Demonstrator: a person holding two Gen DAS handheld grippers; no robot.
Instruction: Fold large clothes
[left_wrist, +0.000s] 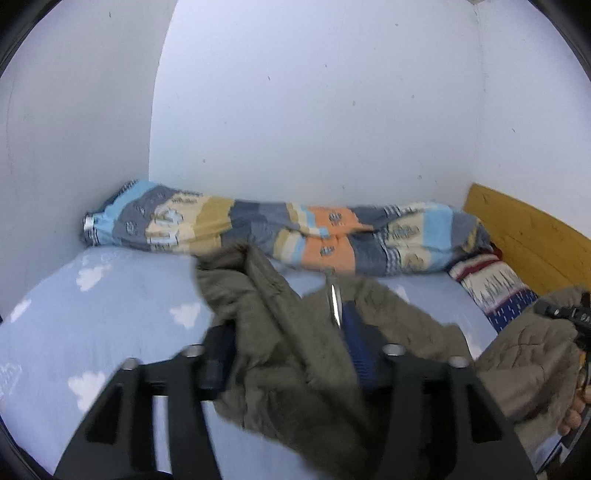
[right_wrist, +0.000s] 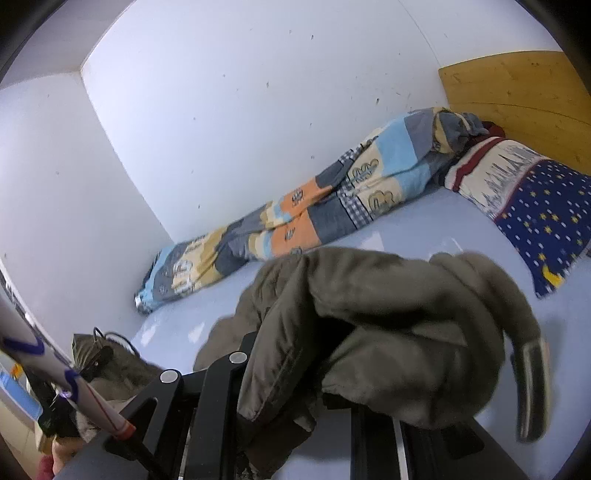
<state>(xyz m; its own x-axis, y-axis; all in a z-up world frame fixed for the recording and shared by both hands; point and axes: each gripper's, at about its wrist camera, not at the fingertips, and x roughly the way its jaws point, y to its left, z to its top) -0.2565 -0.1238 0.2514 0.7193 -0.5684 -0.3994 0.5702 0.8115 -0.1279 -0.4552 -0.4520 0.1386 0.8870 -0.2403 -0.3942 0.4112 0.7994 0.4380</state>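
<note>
An olive-brown quilted jacket (left_wrist: 280, 354) hangs lifted above the bed, stretched between both grippers. My left gripper (left_wrist: 286, 347) stands open. Its two dark blue fingers (left_wrist: 356, 339) are spread wide, and the jacket's fabric and a silver zip pull lie loosely over and between them. In the right wrist view the jacket (right_wrist: 388, 332) is bunched over my right gripper (right_wrist: 325, 376) and hides its fingertips. That gripper is shut on the fabric, and a striped cuff (right_wrist: 532, 391) dangles at the right. The right gripper (left_wrist: 569, 314) also shows at the far right of the left wrist view, with a hand (left_wrist: 572, 417) below it.
The bed has a pale blue sheet (left_wrist: 110, 317) printed with clouds. A rolled patchwork quilt (left_wrist: 295, 232) lies along the white back wall. A star-patterned pillow (right_wrist: 535, 206) rests against the wooden headboard (right_wrist: 517, 99) at the right. White walls close in the left side.
</note>
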